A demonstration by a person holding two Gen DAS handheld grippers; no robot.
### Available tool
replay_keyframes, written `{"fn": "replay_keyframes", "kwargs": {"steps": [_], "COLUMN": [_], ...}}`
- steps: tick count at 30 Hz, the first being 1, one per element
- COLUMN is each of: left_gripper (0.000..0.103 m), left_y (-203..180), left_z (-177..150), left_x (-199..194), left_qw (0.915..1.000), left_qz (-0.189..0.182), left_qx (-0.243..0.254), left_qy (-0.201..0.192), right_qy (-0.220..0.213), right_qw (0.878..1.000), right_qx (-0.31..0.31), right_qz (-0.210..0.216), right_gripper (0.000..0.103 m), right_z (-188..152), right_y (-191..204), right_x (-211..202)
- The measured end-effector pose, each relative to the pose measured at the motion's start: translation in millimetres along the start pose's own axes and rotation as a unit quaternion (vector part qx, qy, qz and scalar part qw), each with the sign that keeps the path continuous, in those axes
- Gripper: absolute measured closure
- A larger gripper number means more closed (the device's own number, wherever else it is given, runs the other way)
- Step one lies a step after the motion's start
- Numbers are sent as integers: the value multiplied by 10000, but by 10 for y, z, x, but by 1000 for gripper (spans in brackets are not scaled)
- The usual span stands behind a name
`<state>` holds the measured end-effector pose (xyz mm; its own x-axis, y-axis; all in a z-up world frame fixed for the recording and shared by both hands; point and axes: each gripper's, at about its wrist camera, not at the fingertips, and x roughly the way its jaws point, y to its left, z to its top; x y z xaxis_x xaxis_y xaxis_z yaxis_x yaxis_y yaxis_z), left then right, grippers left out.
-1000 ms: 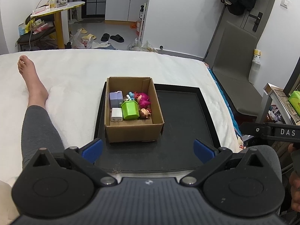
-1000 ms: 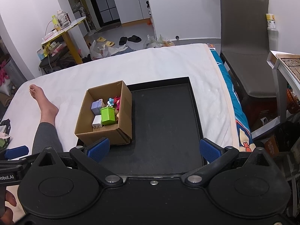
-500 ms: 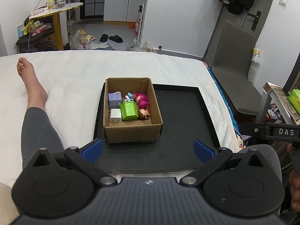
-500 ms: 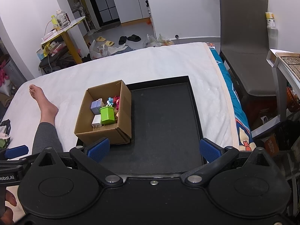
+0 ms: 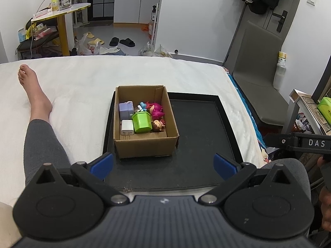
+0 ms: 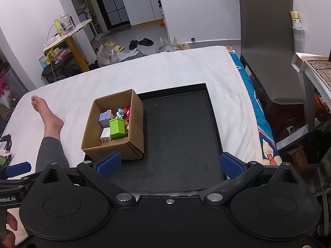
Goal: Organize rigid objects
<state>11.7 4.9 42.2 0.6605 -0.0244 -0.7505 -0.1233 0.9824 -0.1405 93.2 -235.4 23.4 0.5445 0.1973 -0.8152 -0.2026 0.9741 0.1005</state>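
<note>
While both the left tool (image 5: 163,163) and right tool (image 6: 168,162) hang wide open and empty, the toys sit crowded in the cardboard box (image 5: 144,142) at centre frame; grabbing the green bin (image 5: 141,122) could snag neighbours.

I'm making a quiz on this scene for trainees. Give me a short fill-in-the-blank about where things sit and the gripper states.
1. The cardboard box stands on the ____ half of the black tray.
2. Inside the box, the white charger lies beside a ____ container.
3. The left gripper and right gripper are both ____.

Missing words: left; green; open
</note>
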Motion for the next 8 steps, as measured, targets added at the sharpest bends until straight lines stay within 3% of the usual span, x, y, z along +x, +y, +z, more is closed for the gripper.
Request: {"fn": "replay_keyframes", "kwargs": {"steps": [8], "left_gripper": [1], "left_y": [-35], "left_z": [-16], "left_x": [-29], "left_qw": [9998], "left_qz": [48], "left_qx": [134], "left_qy": [-110], "right_qy": [-2], "right_qw": [10000], "right_qx": [-7], "right_qz": [3], "right_gripper": [0], "right_z": [2], "right_y": [2], "right_x": [2]}}
